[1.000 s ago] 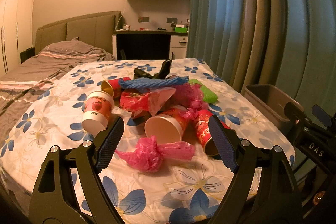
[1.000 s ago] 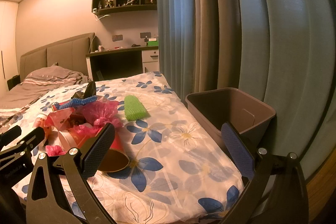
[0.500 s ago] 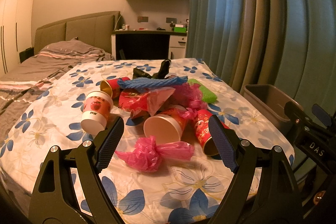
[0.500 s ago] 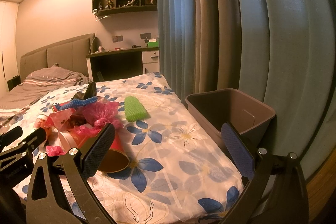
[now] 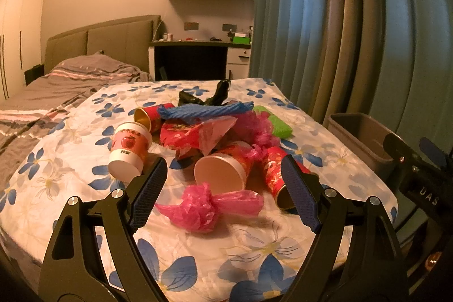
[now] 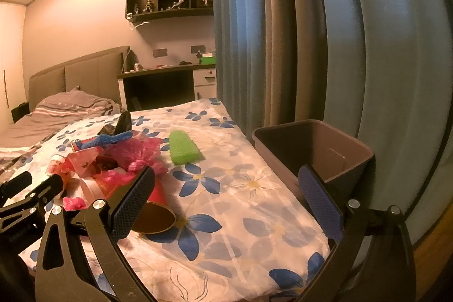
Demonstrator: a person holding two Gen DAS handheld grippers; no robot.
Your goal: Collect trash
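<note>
Toward the near end of the bed (image 5: 56,205), on its flowered sheet, your trash lies in one loose heap: a knotted pink bag (image 5: 203,205) nearest you, a white-mouthed cup (image 5: 223,171) on its side just behind it, a red cup (image 5: 279,177) tipped beside that toward the bed's right edge, and an apple-print cup (image 5: 128,149) off toward the left edge. Further back the pile runs on into red wrappers, a blue net strip (image 5: 203,111), a black bag and a green sponge (image 6: 184,147). Nothing has been lifted; by the look of it you are at the very start, choosing a first piece.

Your left claw (image 5: 223,197) hovers with its jaws spread wide and nothing between the pads, the pink bag framed in the gap but untouched. Your right claw (image 6: 226,203) is likewise wide and empty, over bare sheet near the right edge.

Off that right edge, just beside the bed and below its level, stands the bin (image 6: 351,149), open and seemingly empty.

The next move probably calls for lowering the left claw around the pink bag's knot, closing gently since thin plastic will crumple and slip, then carrying it across to the bin without dragging the cups along.
</note>
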